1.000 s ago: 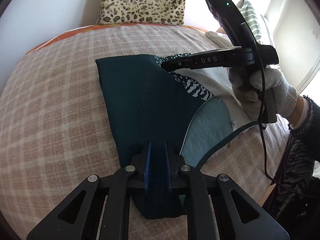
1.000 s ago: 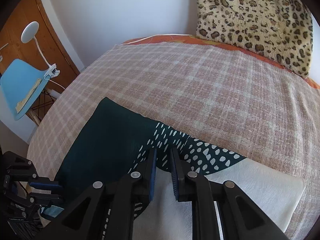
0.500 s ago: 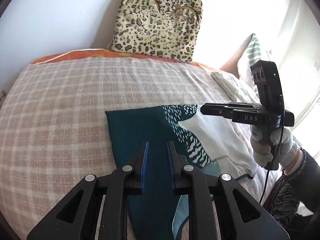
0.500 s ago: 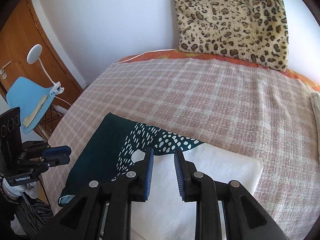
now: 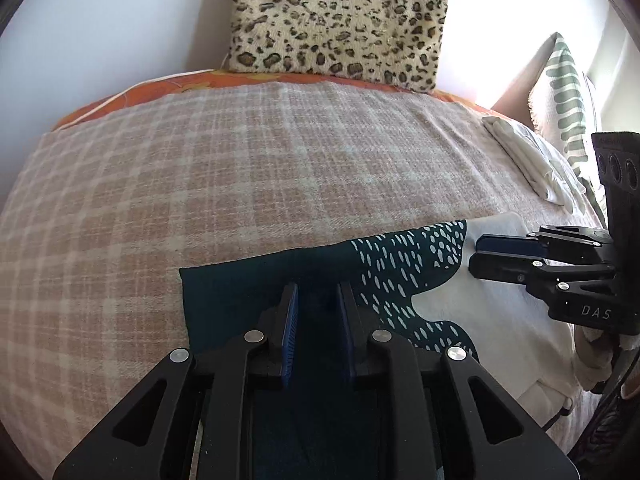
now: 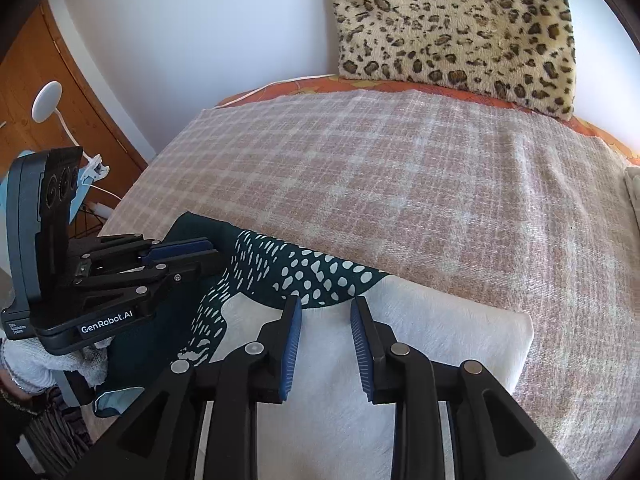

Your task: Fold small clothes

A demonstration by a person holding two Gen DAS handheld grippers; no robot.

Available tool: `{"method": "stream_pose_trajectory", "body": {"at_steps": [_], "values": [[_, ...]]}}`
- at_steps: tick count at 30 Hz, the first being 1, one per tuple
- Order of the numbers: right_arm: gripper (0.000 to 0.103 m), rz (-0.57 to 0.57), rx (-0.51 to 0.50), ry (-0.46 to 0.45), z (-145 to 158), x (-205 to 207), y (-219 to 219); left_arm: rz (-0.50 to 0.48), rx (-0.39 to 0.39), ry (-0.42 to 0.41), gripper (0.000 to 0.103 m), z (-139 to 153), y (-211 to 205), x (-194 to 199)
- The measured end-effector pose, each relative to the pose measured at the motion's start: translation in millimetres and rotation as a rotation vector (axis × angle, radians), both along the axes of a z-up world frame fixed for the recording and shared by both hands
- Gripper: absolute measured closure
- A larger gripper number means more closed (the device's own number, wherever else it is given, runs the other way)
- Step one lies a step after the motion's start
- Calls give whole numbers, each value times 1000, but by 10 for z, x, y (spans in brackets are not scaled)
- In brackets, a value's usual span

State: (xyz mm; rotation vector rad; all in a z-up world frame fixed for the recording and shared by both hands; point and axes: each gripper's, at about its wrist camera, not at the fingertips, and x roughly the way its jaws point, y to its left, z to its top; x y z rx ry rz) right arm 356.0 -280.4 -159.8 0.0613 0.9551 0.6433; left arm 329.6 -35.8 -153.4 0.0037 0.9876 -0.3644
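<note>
A wide stretch of the bed's pink-and-cream checked blanket [image 5: 240, 168] is seen lying bare beyond the garment, up to the plush leopard-print cushion [image 5: 340, 20] propped against the white wall. At the right edge, a folded white cloth [image 5: 528, 160] is seen near a green-and-white striped pillow [image 5: 564, 92]. At the left edge, the blanket drops away toward a wooden door [image 6: 36, 72] and a white clip-on lamp [image 6: 48, 100].

The folded small garment, dark teal with a white-dotted band and a white panel [image 6: 420, 320], is laid flat at the near edge of the bed. Its long axis is run side to side, teal end to the left, white end to the right, with its straight far edge facing the cushion.

The left hand-held gripper [image 5: 318, 300] is held over the teal end [image 5: 240, 288]; its jaws are parted by a narrow gap and are opening, with no cloth pinched between the blue pads [image 5: 290, 328]. The right hand-held gripper [image 6: 326, 312] is poised over the white panel, jaws somewhat wider and opening too, nothing gripped. Whether the fingertips brush the fabric cannot be told.
</note>
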Motion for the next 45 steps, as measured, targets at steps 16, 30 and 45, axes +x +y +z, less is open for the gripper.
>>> {"method": "stream_pose_trajectory", "body": {"at_steps": [16,30,45], "values": [[43,-129,274,180,-299,-466,-1397,150,-409,140,56,126,1124,-342],[49,-13,487,339,-597,-554,-1371,143,-589,305,56,-201,1146,-415],[80,1,580,366,-672,-130,-905,71,-644,287,57,-259,933,-369]]}}
